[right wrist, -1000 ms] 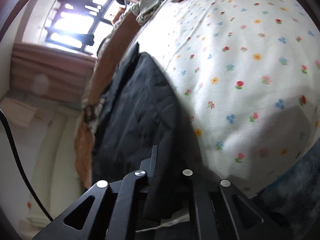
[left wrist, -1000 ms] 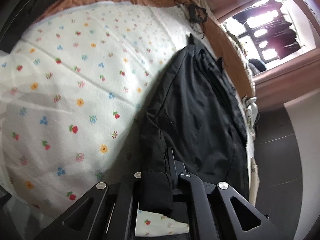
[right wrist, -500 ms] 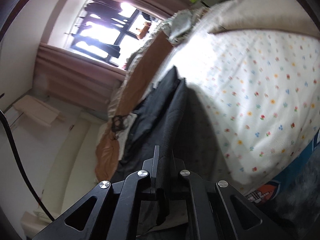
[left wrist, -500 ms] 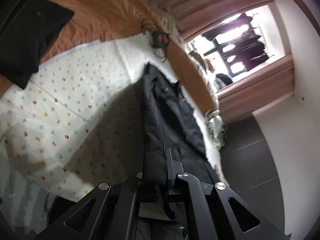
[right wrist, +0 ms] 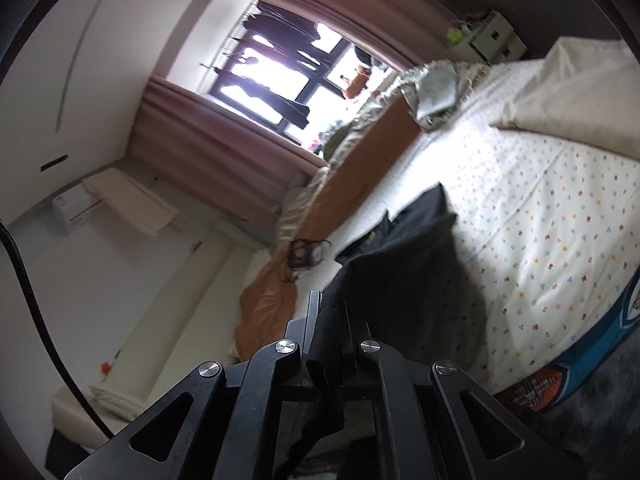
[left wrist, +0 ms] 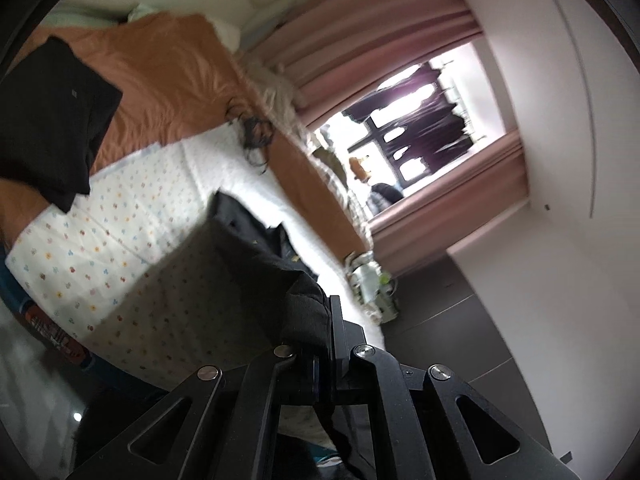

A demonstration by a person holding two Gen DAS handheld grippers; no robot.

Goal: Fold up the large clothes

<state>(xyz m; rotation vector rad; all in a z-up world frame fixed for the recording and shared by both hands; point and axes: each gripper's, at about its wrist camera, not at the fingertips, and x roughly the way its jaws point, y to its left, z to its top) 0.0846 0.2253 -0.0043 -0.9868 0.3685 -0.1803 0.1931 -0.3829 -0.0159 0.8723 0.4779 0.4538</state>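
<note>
Gripping one black garment point(left wrist: 248, 264) with both the left gripper point(left wrist: 320, 332) and the right gripper point(right wrist: 328, 320), clenched on its edge, lifted above a floral sheet point(left wrist: 120, 216). Nearby: one folded black garment point(left wrist: 52, 112), one orange blanket point(left wrist: 168, 80), one cable tangle point(left wrist: 256, 136), two pink curtains point(right wrist: 224, 136).

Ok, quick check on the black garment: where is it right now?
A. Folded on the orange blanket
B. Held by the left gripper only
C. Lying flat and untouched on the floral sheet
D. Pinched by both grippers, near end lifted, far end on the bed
D: the left gripper and the right gripper are each shut on the black garment, whose far end rests on the floral sheet.
</note>
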